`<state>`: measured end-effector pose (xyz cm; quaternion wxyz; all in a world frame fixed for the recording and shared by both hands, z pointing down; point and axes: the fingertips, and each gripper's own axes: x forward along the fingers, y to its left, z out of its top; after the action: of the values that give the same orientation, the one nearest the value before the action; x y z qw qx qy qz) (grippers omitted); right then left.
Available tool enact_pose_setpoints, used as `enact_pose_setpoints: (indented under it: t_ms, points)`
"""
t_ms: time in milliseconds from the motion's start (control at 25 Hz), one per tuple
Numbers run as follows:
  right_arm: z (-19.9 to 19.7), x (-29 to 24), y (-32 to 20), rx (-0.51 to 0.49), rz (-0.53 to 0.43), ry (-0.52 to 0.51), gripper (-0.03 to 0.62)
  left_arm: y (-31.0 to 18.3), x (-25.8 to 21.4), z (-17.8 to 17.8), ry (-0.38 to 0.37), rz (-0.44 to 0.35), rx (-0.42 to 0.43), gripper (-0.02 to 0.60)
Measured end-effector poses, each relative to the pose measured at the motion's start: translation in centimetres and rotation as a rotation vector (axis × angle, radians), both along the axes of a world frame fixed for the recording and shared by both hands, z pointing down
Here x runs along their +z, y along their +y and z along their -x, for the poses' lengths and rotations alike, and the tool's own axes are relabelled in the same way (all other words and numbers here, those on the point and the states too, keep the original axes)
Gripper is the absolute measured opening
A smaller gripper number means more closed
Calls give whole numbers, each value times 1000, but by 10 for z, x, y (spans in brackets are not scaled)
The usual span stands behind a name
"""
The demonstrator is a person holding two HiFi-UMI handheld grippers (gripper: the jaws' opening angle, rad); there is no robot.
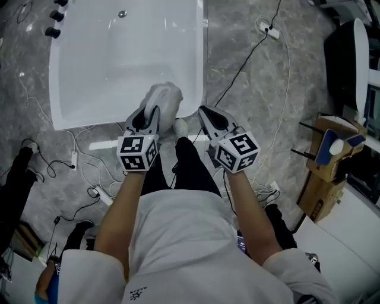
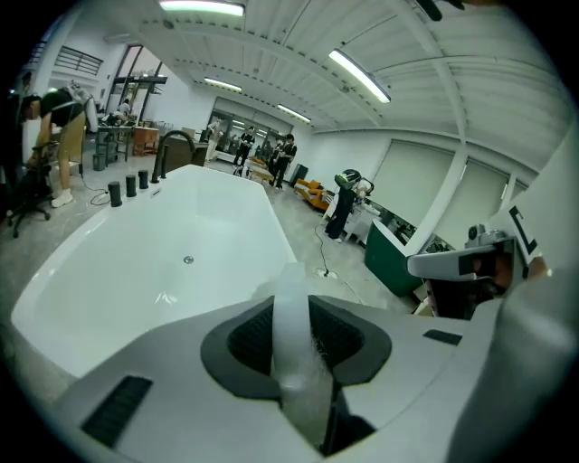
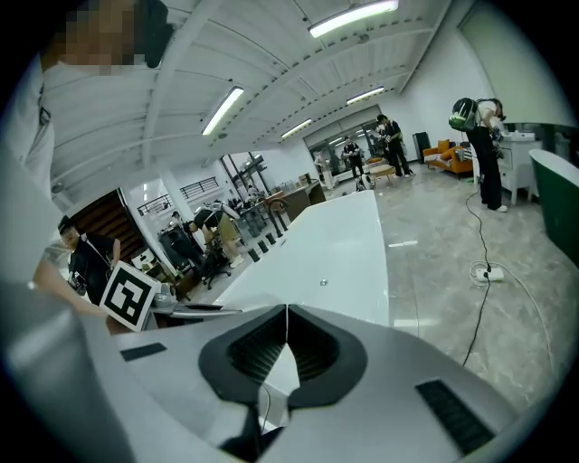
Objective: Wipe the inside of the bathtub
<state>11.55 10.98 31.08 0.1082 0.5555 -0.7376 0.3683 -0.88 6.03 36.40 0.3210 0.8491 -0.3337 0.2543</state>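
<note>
You stand over 1 white bathtub [image 1: 89, 77] with 1 drain [image 1: 122, 13] in its base; 3 black knobs [image 1: 56, 16] sit at its far left corner; you hold 2 grippers, the left gripper [image 1: 153, 113] and the right gripper [image 1: 205, 113]; each carries 1 marker cube [image 1: 138, 153], 2 in all; 1 pale cloth [image 1: 166, 98] shows; right of the tub, 1 white power strip [image 1: 272, 32] lies on the floor [image 1: 249, 89].
</note>
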Motion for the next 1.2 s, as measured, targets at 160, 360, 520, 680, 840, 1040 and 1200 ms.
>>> enact_pose_setpoints:
  t_ms: [160, 360, 520, 680, 840, 1040, 1200]
  points:
    - [2, 27, 5, 3, 32, 4, 20, 0, 35, -15, -25, 37, -1, 102]
    - [4, 56, 9, 10, 68, -1, 21, -1, 76, -30, -61, 77, -24, 102]
    - [3, 72, 10, -7, 99, 12, 21, 0, 105, -48, -104, 114, -24, 101]
    - [-7, 78, 6, 15, 98, 14, 21, 2, 128, -64, -137, 158, -41, 101]
    - [-16, 82, 5, 21, 98, 24, 20, 7, 149, -77, -172, 184, -27, 101]
    - [-25, 91, 12, 5, 112, 32, 21, 16, 171, -83, -221, 222, -35, 101]
    - [-26, 95, 16, 1, 114, 25, 21, 17, 183, -89, -258, 231, -6, 101]
